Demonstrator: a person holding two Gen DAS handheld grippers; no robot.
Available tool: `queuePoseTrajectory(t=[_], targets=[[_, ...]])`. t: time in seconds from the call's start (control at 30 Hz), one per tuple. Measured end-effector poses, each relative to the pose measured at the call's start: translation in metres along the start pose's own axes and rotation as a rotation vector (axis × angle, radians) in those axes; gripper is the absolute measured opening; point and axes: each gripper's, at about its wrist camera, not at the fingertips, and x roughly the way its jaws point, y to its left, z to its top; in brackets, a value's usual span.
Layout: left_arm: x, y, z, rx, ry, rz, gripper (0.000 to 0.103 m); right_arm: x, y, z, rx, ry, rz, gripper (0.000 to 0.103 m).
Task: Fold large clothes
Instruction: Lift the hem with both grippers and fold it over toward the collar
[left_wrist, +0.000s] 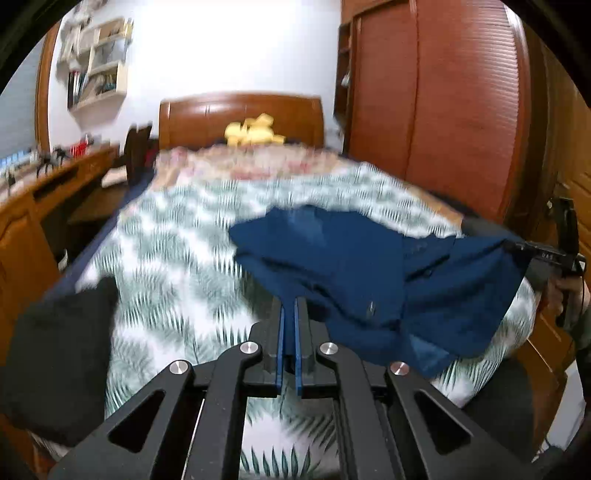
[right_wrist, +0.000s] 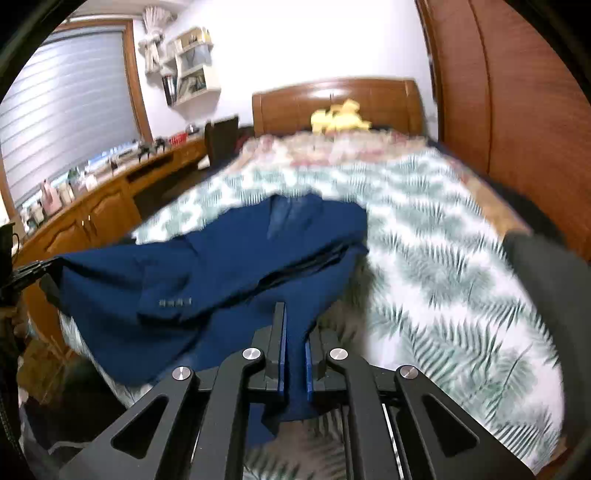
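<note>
One navy blue cloth jacket (right_wrist: 221, 266), one bed under a leaf-print white and green cover (right_wrist: 443, 236), one yellow soft toy (right_wrist: 340, 116) far off, two black grippers.

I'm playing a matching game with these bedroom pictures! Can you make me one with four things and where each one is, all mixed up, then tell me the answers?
Things:
1. blue jacket
2. yellow plush toy
3. white wall shelf
4. dark garment

Places:
A. against the wooden headboard
B. at the bed's side edge, untouched
C. high on the wall beside the window
D. pinched in both the left gripper and right gripper

Pairs: 1-D, 2-A, 3-C, 4-B
</note>
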Motion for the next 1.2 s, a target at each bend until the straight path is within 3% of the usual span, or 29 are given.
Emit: queuePoseTrajectory(t=[0.13,0.33,0.53,0.7,0.83,1.07,1.2], targets=[[-0.029,-0.006,0.041,0.03,-0.078,0.007,0.005,-0.039,0.015,0.034,-0.028,-0.098,0.001,0.007],[-0.08,-0.012,0.083,0.054,-0.186,0.024,0.005,-0.116,0.04,0.059,-0.111,-0.219,-0.008,0.007],[-0.127,-0.018,0.105,0.071,-0.28,0.025,0.005,-0.192,0.05,0.057,-0.144,-0.319,-0.019,0.007],[-0.147,-0.017,0.11,0.066,-0.324,0.036,0.005,-0.24,0.052,0.033,-0.148,-0.395,-0.041,0.007],[-0.117,-0.013,0.105,0.063,-0.271,0.034,0.005,-0.212,0.051,0.02,-0.143,-0.34,-0.081,0.007],[-0.021,0.007,0.085,0.017,-0.118,0.059,0.005,-0.105,0.044,0.003,-0.142,-0.16,-0.129,0.007],[0.03,0.016,0.075,-0.004,-0.055,0.074,0.005,-0.049,0.034,0.006,-0.13,-0.11,-0.189,0.007]])
